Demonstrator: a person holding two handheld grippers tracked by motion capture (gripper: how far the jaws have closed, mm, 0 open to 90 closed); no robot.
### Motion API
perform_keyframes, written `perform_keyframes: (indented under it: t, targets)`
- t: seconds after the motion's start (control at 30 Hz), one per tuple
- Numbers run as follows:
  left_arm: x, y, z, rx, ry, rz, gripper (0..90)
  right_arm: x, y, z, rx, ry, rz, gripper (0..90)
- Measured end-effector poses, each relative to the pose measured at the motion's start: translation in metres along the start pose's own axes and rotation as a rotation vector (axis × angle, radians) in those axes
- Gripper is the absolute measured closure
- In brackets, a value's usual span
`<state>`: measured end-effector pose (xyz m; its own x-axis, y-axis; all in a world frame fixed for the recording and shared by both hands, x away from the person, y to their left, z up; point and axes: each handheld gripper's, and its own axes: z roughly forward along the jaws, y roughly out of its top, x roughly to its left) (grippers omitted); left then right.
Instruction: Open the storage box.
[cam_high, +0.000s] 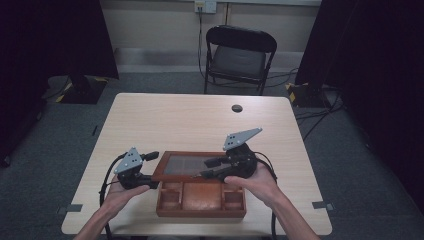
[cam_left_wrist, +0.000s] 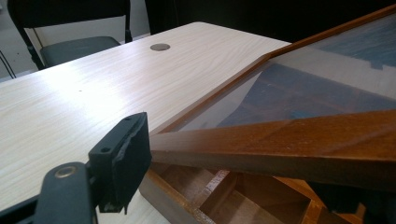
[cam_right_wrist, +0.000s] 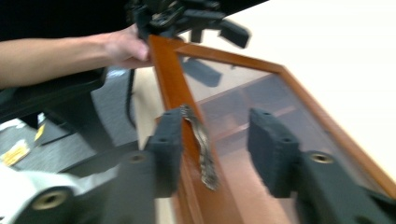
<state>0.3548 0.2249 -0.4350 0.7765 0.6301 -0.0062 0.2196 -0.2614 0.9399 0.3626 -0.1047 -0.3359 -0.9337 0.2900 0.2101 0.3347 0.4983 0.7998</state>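
A wooden box (cam_high: 201, 200) sits at the desk (cam_high: 165, 117) near edge, its glass-paned lid (cam_high: 187, 167) partly raised. Left hand-held gripper (cam_high: 150, 167) grips the lid's left corner; its own view shows one pad (cam_left_wrist: 128, 154) against the frame (cam_left_wrist: 280, 140) and an open compartment beneath. Right hand-held gripper (cam_high: 212, 167) stands half open astride the lid's front rail (cam_right_wrist: 175, 93), pads clear, a frayed strip (cam_right_wrist: 201, 144) hanging there. Count: one box, one lid, two grippers, one chair (cam_high: 239, 57).
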Motion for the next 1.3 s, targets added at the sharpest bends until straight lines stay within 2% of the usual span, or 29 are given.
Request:
perform_keyframes:
  t: [0.13,0.33,0.4,0.5,0.6,0.9,1.03,1.17,1.3]
  targets:
    - [-0.001,0.001,-0.001,0.008,0.005,0.013,23.4,0.002,-0.007,-0.013,-0.044,-0.051,-0.001,40.1]
    - [0.000,0.003,-0.001,-0.002,-0.024,0.012,30.7,-0.001,-0.030,-0.024,-0.064,-0.093,0.025,31.2]
    - [0.001,0.004,-0.001,-0.002,-0.024,0.007,31.6,-0.003,-0.037,-0.028,-0.094,-0.093,0.026,30.5]
    - [0.002,0.006,-0.001,-0.005,-0.039,-0.001,33.7,-0.008,-0.048,-0.035,-0.127,-0.119,0.035,28.1]
    - [0.003,0.007,-0.001,-0.011,-0.045,-0.004,35.9,-0.011,-0.058,-0.043,-0.167,-0.140,0.045,26.9]
    - [0.005,0.010,0.001,-0.017,-0.048,-0.021,37.7,-0.021,-0.085,-0.052,-0.211,-0.204,0.077,25.4]
    - [0.007,0.012,0.001,-0.008,-0.056,-0.029,37.9,-0.028,-0.090,-0.050,-0.222,-0.231,0.080,26.3]
    - [0.009,0.016,0.002,0.003,-0.064,-0.027,38.8,-0.037,-0.093,-0.048,-0.228,-0.236,0.093,26.9]
    - [0.013,0.016,0.003,-0.007,-0.074,-0.044,39.3,-0.045,-0.095,-0.048,-0.231,-0.245,0.107,29.2]
